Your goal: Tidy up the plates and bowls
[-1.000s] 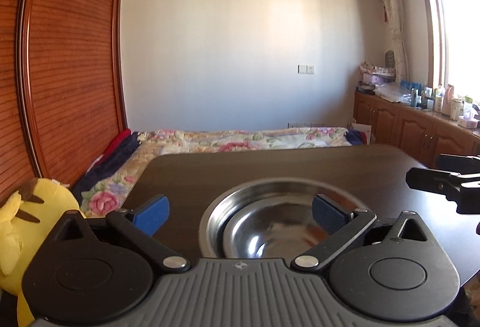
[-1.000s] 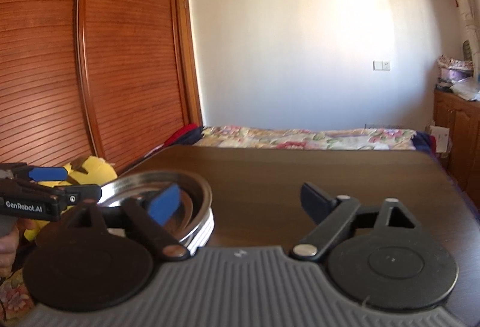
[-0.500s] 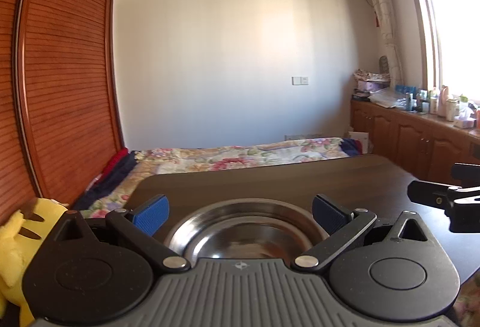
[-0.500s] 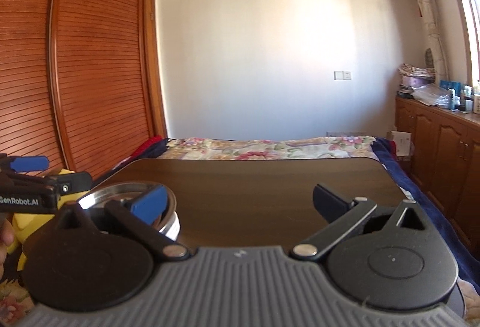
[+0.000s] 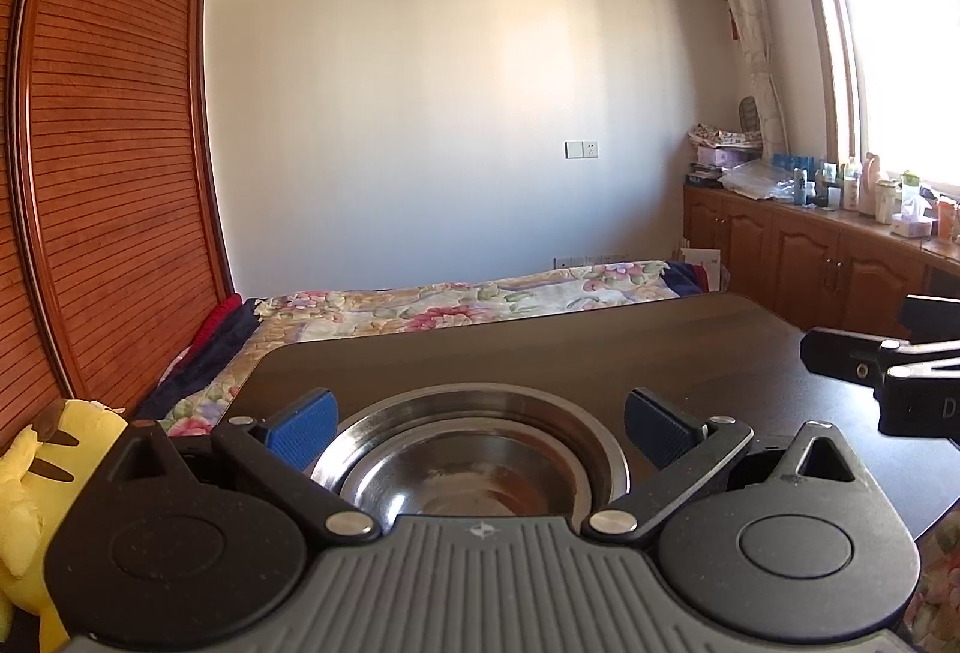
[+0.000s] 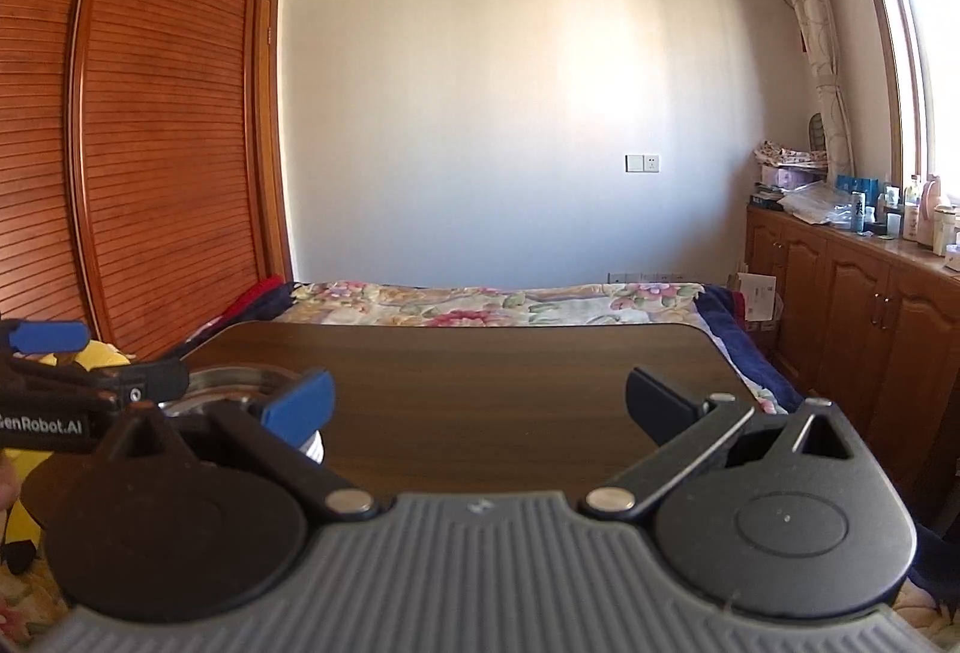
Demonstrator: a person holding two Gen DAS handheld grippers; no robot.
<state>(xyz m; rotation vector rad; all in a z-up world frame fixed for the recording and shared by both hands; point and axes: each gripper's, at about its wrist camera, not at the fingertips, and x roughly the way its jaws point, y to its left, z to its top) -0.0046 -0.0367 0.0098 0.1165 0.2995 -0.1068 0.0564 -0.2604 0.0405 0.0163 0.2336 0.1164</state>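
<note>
Nearest the left wrist camera, the left gripper (image 5: 477,422) is held level with its jaws spread wide and nothing between the blue pads (image 5: 300,428); it is judged to be either lining up on the dishes or freshly let go. Just past the fingertips, nested steel bowls (image 5: 471,458) are seen on the table (image 5: 540,347), close to its near edge and toward its left side; a smaller bowl is seated inside a wider one, which suggests that stacking is largely done. A white rim, perhaps a plate, is glimpsed under the stack in the right wrist view, but it cannot be confirmed. The right gripper (image 6: 480,404) is held over the near edge toward the right, its jaws likewise parted and empty, well apart from the stack, presumably parked out of the way. Beyond, the rest of the dark tabletop is seen bare. Off the left edge a yellow plush toy (image 5: 30,473) is noted, then a flowered bedspread (image 5: 456,302) past the far edge.
</note>
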